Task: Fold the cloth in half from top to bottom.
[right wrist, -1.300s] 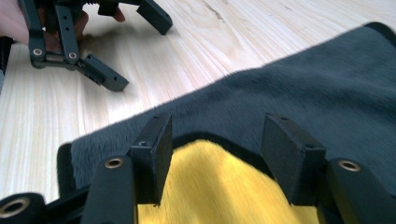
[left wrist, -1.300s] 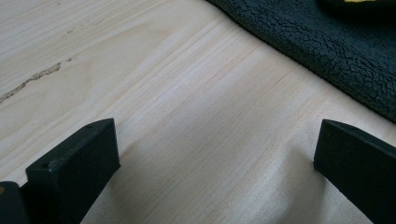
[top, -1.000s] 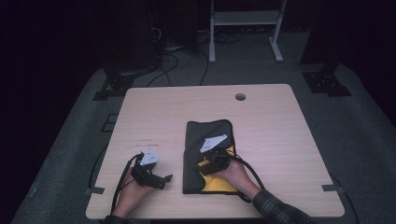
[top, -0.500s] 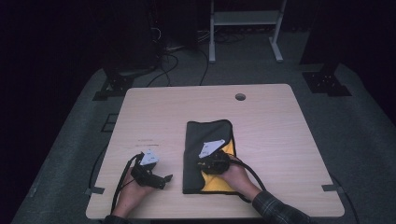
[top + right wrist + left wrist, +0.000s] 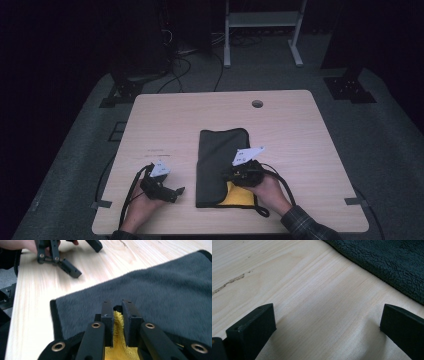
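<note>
A dark grey cloth (image 5: 217, 150) with a yellow underside (image 5: 239, 196) lies on the wooden table (image 5: 200, 115), slightly right of centre. My right gripper (image 5: 226, 176) rests on its near part. In the right gripper view the jaws (image 5: 117, 308) are shut on a raised fold of the cloth (image 5: 162, 287), with yellow pile (image 5: 117, 320) showing between them. My left gripper (image 5: 176, 192) sits just left of the cloth, apart from it. In its own view it (image 5: 327, 320) stands wide open over bare wood, with the cloth's edge (image 5: 387, 262) at the upper right.
A round cable hole (image 5: 257, 103) is at the table's far side. The table's front edge runs close under both hands. Cables trail from each gripper. A white frame's legs (image 5: 260, 30) and floor cables lie beyond the table.
The right gripper has shifted slightly on the near part of the cloth. The left gripper has stayed where it was, still open.
</note>
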Demonstrator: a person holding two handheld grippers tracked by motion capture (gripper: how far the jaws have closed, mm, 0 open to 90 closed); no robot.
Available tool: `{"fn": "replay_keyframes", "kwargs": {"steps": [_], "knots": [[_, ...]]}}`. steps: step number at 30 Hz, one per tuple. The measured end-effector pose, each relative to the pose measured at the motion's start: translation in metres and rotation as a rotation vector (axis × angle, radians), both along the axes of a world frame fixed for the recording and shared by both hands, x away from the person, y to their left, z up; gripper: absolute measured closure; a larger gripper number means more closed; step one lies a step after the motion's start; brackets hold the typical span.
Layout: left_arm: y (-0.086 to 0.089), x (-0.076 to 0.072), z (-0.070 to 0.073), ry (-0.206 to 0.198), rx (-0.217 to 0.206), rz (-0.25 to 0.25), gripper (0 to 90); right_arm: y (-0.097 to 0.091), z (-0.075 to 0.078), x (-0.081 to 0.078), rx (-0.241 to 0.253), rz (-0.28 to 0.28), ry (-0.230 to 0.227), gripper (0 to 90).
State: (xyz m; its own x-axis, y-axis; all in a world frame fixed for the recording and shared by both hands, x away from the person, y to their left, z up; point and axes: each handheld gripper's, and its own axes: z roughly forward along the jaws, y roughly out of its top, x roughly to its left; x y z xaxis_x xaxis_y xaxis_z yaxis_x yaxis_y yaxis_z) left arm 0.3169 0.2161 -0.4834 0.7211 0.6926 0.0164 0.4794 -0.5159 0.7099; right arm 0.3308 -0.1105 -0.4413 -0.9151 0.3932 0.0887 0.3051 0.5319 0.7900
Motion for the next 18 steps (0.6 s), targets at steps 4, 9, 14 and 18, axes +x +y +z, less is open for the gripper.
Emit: {"fn": "replay_keyframes", "kwargs": {"steps": [4, 9, 14, 18], "knots": [[0.000, 0.000, 0.000, 0.000, 0.000, 0.000, 0.0, -0.013, 0.001, -0.007, -0.002, 0.001, 0.006, 79.2], [0.000, 0.000, 0.000, -0.001, -0.002, 0.002, 0.0, -0.032, -0.002, -0.017, -0.016, -0.013, 0.018, 78.1], [0.000, 0.000, 0.000, -0.001, -0.003, 0.003, 0.0, -0.046, -0.007, -0.026, -0.047, -0.029, 0.034, 76.0], [0.000, 0.000, 0.000, -0.001, -0.003, 0.004, 0.0, -0.055, -0.011, -0.033, -0.079, -0.041, 0.032, 74.1]]}}
